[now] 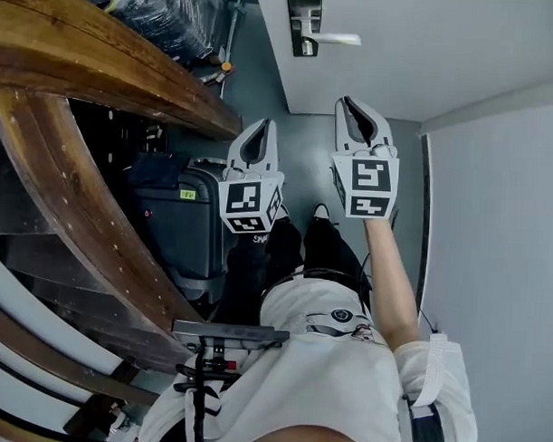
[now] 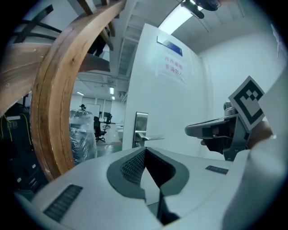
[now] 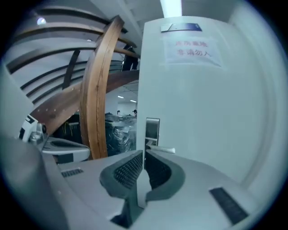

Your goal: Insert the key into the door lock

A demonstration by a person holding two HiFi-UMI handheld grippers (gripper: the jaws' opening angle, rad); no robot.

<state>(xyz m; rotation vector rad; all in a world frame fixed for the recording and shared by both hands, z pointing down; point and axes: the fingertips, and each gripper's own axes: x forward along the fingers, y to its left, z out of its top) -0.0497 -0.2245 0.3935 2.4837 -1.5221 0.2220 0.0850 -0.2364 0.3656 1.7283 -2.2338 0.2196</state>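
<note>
Both my arms are raised in front of me toward the white door point(image 1: 427, 49). My bare right forearm point(image 1: 392, 274) reaches out from a white sleeve, so the right gripper point(image 1: 353, 102) is closer to the door than the left gripper point(image 1: 260, 124), which sits beside it on the side away from the door's hinge-less edge. Each carries its marker cube facing up at me. I stand on a grey-blue floor point(image 1: 306, 144) that runs up to the door. A pale wall point(image 1: 503, 223) meets the door at a corner on my right. Curved wooden beams point(image 1: 101, 55) sweep past the door's open edge, with a black case point(image 1: 181, 226) under them and plastic-wrapped goods point(image 1: 166, 12) beyond. A paper notice point(image 3: 191, 49) with red print hangs high on the door. The door lock point(image 1: 304, 22), a steel plate with a lever handle point(image 1: 337, 38), sits at the door's edge, ahead of both grippers and well apart from them. The left gripper's ribbed pads point(image 2: 132, 166) meet at the tips with nothing between them. The right gripper's jaws are also drawn together, only a thin slit showing, and they hold nothing. No view shows me the key.
</note>
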